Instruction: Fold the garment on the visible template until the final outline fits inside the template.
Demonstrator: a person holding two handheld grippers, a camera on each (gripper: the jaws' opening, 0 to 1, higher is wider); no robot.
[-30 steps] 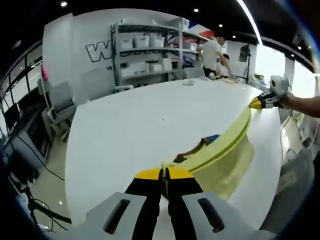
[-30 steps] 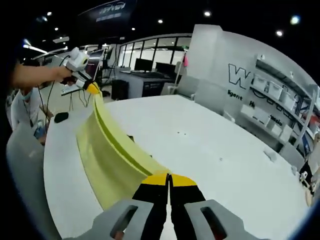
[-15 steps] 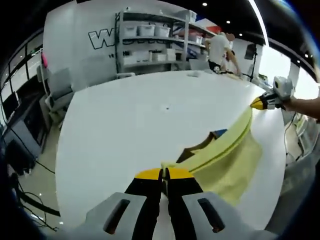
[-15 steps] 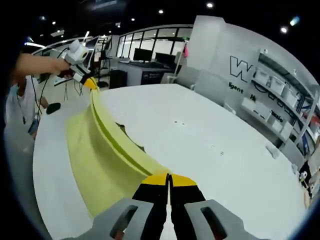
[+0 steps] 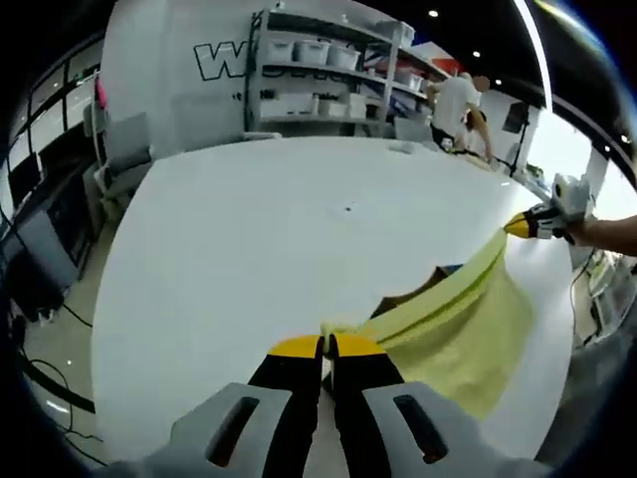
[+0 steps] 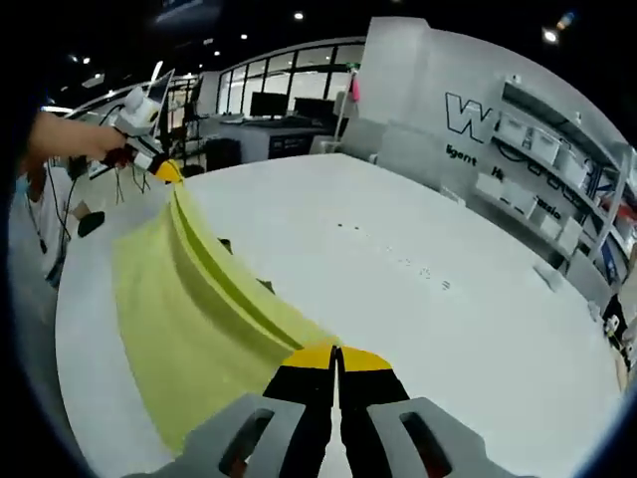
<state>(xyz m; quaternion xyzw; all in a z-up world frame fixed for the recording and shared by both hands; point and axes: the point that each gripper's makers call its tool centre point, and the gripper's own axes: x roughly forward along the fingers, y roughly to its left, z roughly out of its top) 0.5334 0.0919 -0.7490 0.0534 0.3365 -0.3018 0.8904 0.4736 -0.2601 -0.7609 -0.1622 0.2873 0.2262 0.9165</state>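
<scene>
As both cameras tilt lower over the white table, left gripper and right gripper stay clenched on the yellow garment, stretched lower-left in frame, probably descending toward the template.

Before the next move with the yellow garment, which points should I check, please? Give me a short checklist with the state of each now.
1. Left gripper shut on the yellow garment: ok.
2. Right gripper shut on the garment: ok.
3. Top edge stretched straight between both grippers: ok.
4. Garment hangs free over the white table: ok.
5. Template outline visible: cannot tell; dark shapes show behind the cloth.
6. Final outline inside the template: not ok, garment not folded.
</scene>
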